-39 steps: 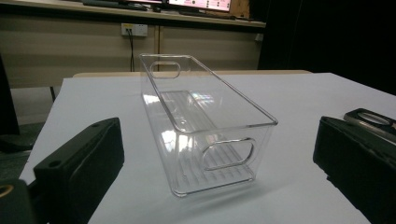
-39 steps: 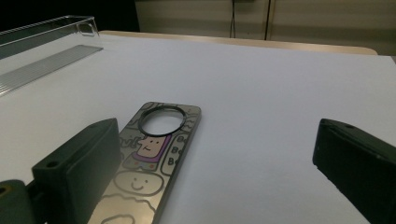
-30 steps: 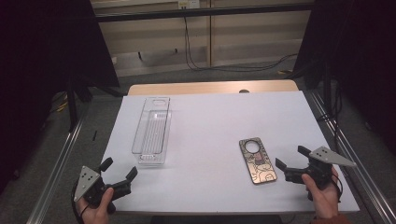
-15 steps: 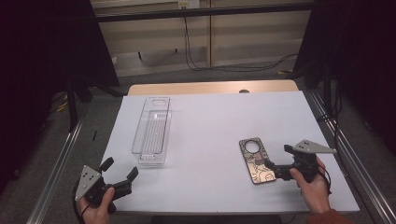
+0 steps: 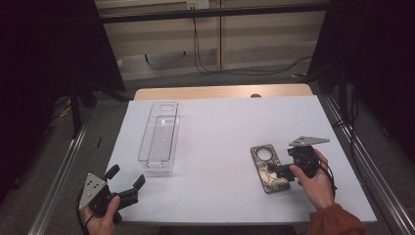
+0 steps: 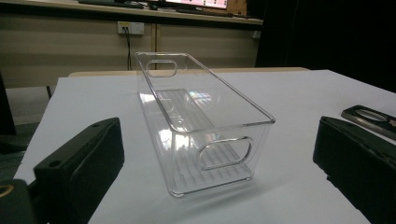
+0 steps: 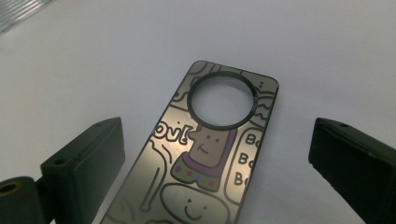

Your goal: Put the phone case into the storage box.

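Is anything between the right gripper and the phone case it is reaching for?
Nothing visible. The right gripper sits at the phone case, jaws open on either side of it, with just bare white table around the case.

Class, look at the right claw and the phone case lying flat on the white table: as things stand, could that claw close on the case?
Probably yes. The right claw is open, one jaw on either side of the phone case, and nothing lies between them. The case lies flat on the table, so gripping its thin edges may be awkward.

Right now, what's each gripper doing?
Left gripper: open, holding nothing, facing the clear bin.
Right gripper: open, jaws either side of the phone case, not gripping.
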Available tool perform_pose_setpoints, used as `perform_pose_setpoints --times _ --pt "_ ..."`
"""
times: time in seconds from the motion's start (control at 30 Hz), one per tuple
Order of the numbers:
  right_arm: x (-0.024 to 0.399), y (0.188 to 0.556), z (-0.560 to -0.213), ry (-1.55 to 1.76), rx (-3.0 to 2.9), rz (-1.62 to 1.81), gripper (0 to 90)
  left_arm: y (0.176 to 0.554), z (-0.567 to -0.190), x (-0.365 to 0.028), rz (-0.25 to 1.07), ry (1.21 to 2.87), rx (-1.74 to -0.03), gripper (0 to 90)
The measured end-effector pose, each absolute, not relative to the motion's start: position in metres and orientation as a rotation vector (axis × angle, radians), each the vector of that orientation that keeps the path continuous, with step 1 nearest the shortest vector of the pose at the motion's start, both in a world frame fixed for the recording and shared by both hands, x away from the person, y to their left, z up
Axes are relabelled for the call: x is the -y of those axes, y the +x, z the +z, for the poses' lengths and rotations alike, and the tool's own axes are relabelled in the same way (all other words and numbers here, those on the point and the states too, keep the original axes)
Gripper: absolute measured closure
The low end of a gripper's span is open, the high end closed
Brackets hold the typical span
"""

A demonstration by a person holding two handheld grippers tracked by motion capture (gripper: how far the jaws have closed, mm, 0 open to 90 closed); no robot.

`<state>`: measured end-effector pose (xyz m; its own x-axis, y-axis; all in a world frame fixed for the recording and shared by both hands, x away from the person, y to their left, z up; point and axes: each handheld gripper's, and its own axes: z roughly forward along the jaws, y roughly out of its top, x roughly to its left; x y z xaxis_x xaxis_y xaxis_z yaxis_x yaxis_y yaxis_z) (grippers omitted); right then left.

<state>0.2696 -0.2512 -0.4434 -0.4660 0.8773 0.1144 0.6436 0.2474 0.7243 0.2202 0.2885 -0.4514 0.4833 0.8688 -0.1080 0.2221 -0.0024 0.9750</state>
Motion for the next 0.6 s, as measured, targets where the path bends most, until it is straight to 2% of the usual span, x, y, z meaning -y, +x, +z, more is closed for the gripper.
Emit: perform_pose_setpoints --times 0.33,0.6 --pt "0.237 0.295 -0.436 1.508 -2.39 0.824 4.6 0.221 -0.451 -0.289 0.668 1.522 -0.989 2.0" --pt "0.227 0.309 -0.442 1.528 -2.522 0.662 4.6 0.221 -0.452 -0.289 0.666 1.519 -0.991 2.0"
